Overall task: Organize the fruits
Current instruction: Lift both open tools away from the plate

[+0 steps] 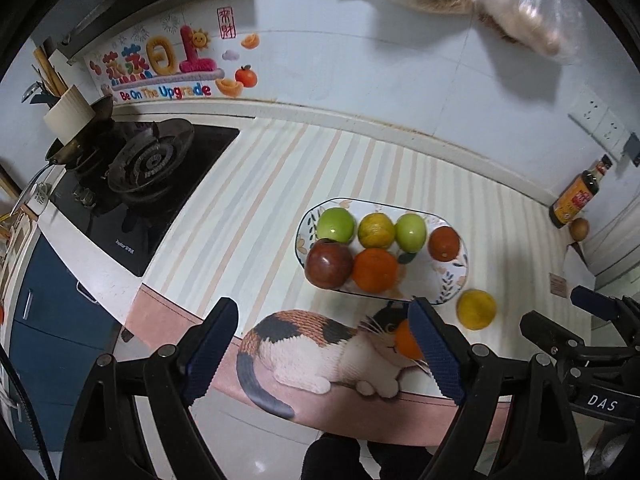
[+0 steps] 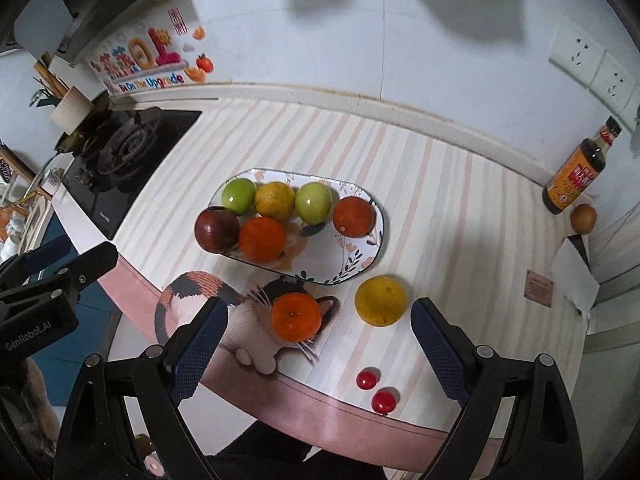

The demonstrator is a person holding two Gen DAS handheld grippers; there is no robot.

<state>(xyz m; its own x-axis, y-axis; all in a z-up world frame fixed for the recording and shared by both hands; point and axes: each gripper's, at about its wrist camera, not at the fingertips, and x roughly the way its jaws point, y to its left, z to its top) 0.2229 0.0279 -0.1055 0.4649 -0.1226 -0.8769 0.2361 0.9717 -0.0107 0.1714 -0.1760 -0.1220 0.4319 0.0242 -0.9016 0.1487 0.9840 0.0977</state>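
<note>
On the striped counter (image 2: pixel 460 184), an oval patterned plate (image 2: pixel 360 256) is carrying six fruits: two green apples (image 2: pixel 239 195), a yellow-green citrus (image 2: pixel 275 200) between them, a dark red apple (image 2: pixel 217 229), an orange (image 2: pixel 262 239) touching it, and a reddish-orange fruit (image 2: pixel 354 216) sitting at the plate's right end. Three loose groups are lying off the plate, nearer the counter's front edge: a mandarin (image 2: pixel 296 316) resting on the printed cat picture (image 2: pixel 192 292), a yellow citrus (image 2: pixel 381 300) just beside the plate's rim, and two cherry tomatoes (image 2: pixel 366 379) close to the pink border. The left gripper (image 1: pixel 324 356) is hovering with its jaws standing wide apart and nothing between them; its right finger is partly covering the mandarin in the left wrist view. The right gripper (image 2: pixel 316 352) is likewise hanging with jaws spread and gripping nothing, the mandarin and yellow citrus showing between its fingers below. A gas stove (image 2: pixel 120 152) is occupying the counter's left end, while a sauce bottle (image 2: pixel 576 172) and a brown egg (image 2: pixel 583 218) are standing at the far right, well apart from the fruit.
</note>
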